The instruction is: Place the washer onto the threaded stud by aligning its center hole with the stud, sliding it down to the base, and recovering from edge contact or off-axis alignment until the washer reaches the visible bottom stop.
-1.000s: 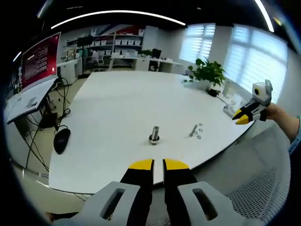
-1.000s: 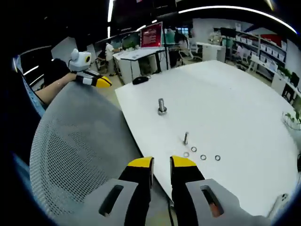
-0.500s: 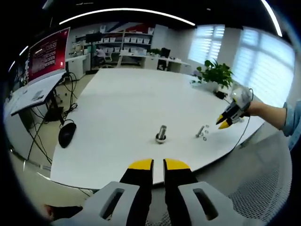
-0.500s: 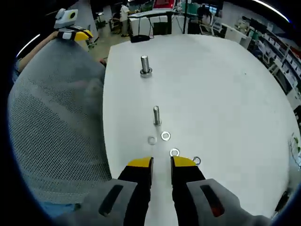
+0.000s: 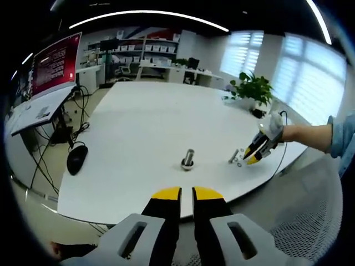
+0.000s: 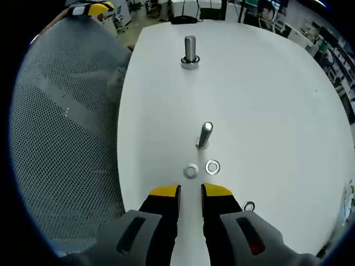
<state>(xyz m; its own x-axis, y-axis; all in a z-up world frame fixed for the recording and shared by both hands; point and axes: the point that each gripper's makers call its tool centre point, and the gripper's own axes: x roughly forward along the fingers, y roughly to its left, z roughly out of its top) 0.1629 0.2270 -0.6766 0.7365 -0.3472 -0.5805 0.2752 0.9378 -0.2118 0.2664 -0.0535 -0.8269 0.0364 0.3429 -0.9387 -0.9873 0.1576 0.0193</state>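
1. On the white table [image 6: 266, 94], seen in the right gripper view, two silver washers lie flat just ahead of the right gripper [image 6: 190, 192]: one washer [image 6: 191, 171] nearest the jaw tips and a second washer [image 6: 212, 166] just beside it, apart from it.
2. Each is seen as a thin bright metal ring with a round center hole through which the white tabletop shows.
3. A third washer [image 6: 249, 206] is partly hidden beside the right jaw.
4. A small threaded stud [image 6: 204, 134] stands upright just beyond the two washers, bare of any washer.
5. Farther along the table a larger bolt [image 6: 190, 51] stands upright on a wider metal base.
6. The right gripper's yellow-tipped jaws are held nearly together with a narrow gap between them, and nothing is gripped.
7. In the left gripper view, the left gripper [image 5: 186, 194] hovers off the table edge, its jaws likewise close together and empty.
8. From there the larger bolt [image 5: 188, 158], the small stud [image 5: 233, 156] and the right gripper [image 5: 253, 155] lowered beside it are seen; the washers are too small to tell apart.
9. A grey mesh chair back [image 6: 61, 138] is seen beside the table.
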